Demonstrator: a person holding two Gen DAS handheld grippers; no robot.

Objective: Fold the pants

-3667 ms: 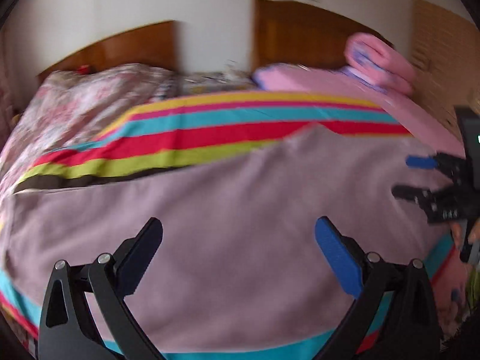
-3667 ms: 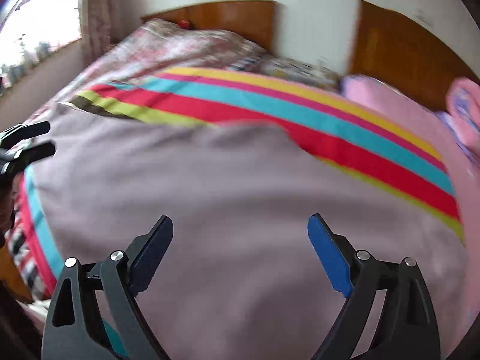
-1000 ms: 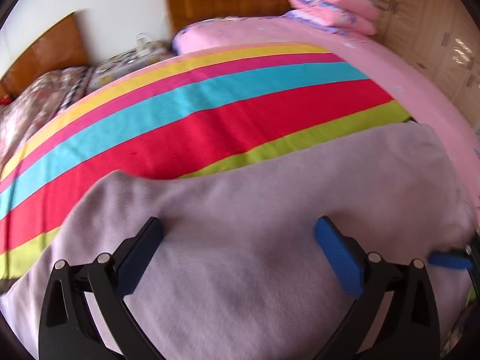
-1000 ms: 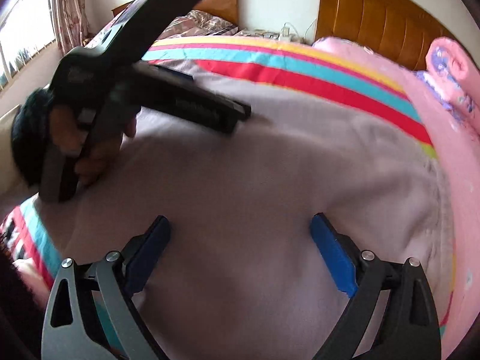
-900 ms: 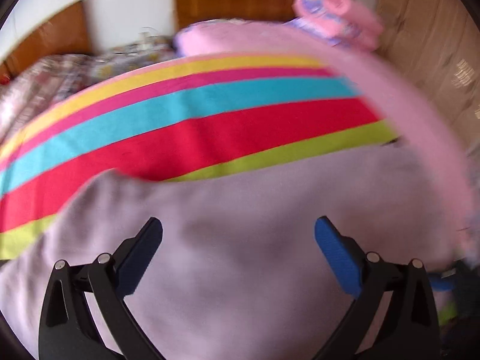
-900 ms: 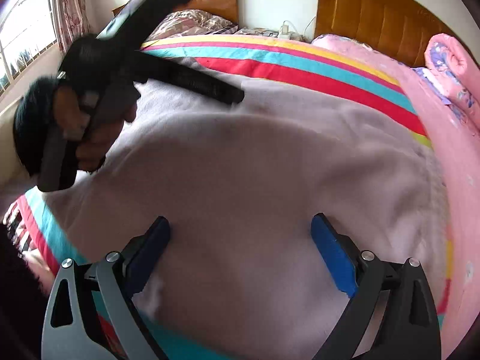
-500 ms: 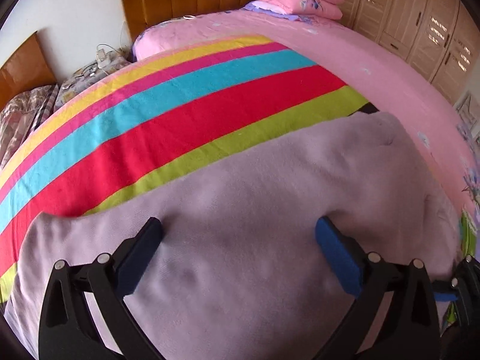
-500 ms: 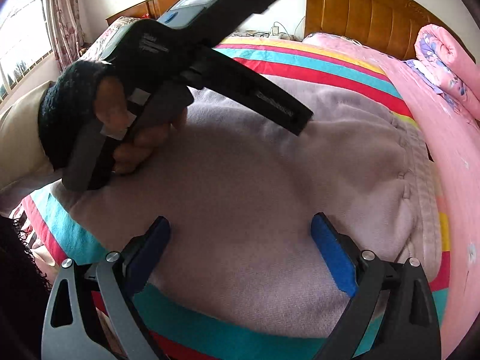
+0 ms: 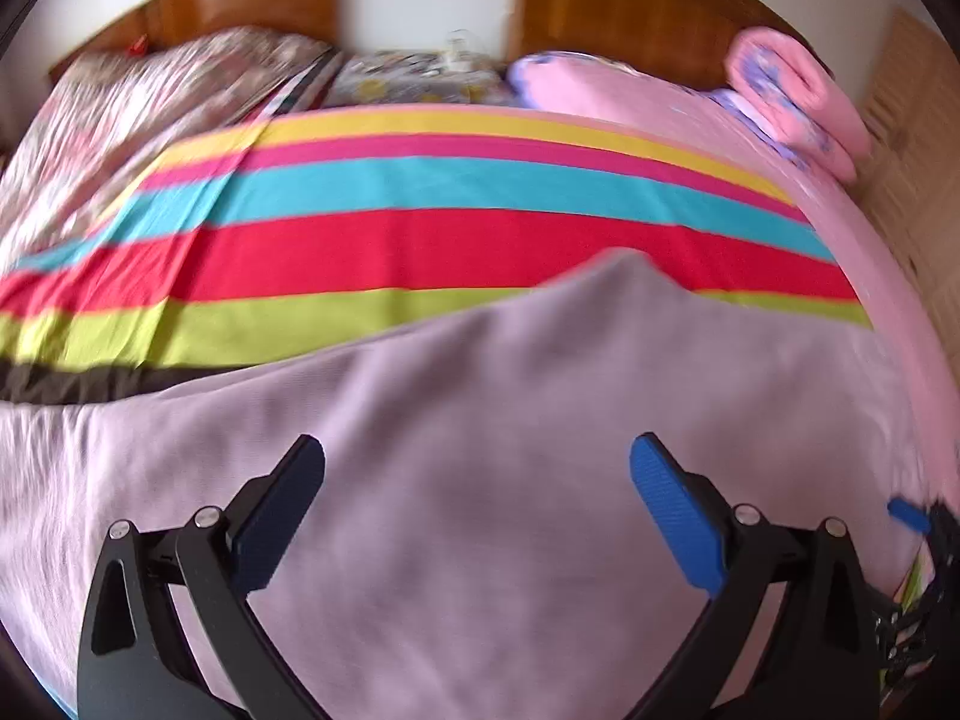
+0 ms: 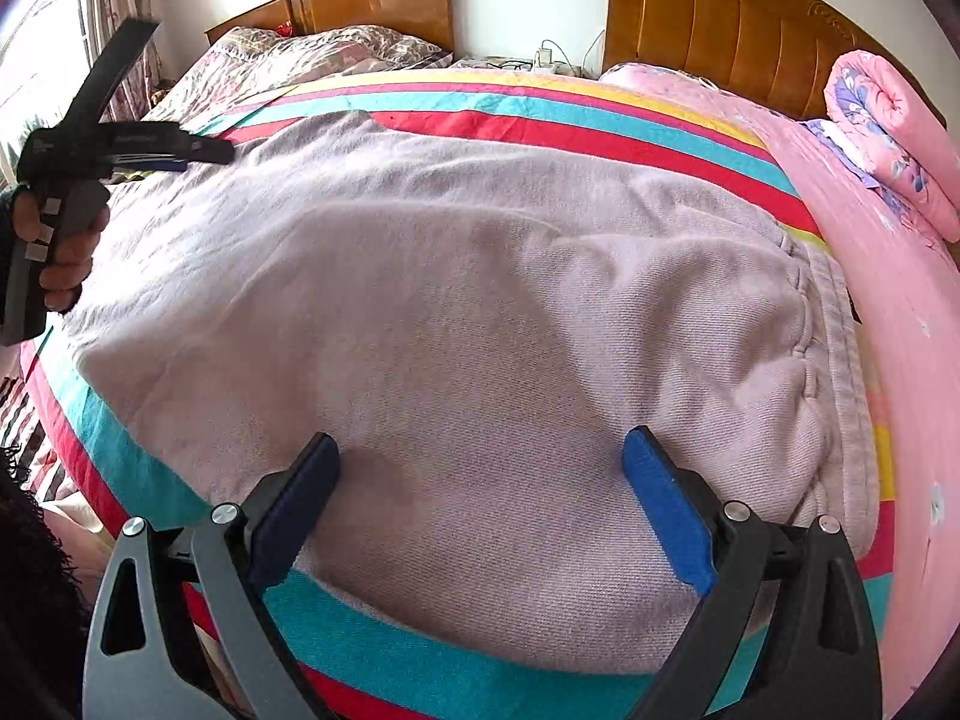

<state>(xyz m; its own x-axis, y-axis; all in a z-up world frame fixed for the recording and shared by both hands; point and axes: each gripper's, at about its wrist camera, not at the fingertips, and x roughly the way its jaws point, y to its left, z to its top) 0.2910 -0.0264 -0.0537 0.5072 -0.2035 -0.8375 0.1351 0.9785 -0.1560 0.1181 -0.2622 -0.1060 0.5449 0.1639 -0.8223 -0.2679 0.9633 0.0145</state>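
The pants are spread flat across the striped blanket on the bed, waistband lying toward the pink sheet on the right side of the right wrist view. The right gripper is held wide open just above the near edge of the pants, nothing caught between its pads. The left gripper is likewise spread wide and empty over the lilac cloth (its view is smeared by motion, so its height above the fabric cannot be told). In the right wrist view the left gripper is seen far off at the leg end, near the cloth, and whether it touches there cannot be told. Trouble is likely if only the top layer is pinched: the under layer would be left behind and the fold would come out skewed. The blanket could also be snagged along with the hem near the edge. With the two grips so far apart, uneven lifting would drag the soft fabric into wrinkles.
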